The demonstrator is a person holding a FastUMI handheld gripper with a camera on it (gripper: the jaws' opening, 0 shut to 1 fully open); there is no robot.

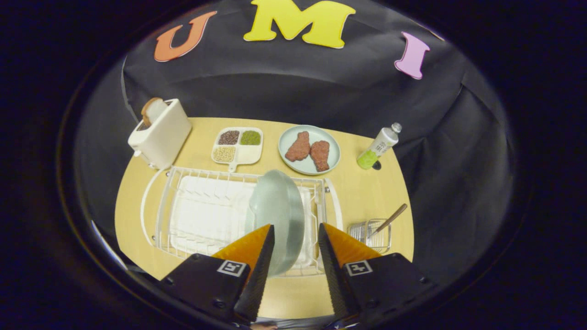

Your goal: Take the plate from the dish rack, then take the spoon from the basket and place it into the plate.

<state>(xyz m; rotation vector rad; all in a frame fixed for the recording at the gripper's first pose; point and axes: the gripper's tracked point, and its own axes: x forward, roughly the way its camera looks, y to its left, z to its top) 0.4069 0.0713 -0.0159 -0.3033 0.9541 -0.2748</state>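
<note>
Gripper fingers spread wide around the upright plate in the rack, mid-frame, not touching. Spoon in basket, lower right, handle pointing up-right.

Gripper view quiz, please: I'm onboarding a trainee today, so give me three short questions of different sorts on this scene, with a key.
1. True or false: the tool is shut on the pale green round plate standing in the white wire dish rack.
2. Where does the wooden-handled spoon sit? A) in the small wire basket B) on the light blue plate of meat pieces C) in the white toaster
3. Fill in: the white four-section tray of grains lies between the toaster and the ____.

Key: 1 false, its fingers are open, the plate's edge just ahead between them; 2 A; 3 light blue plate of meat pieces.
</note>
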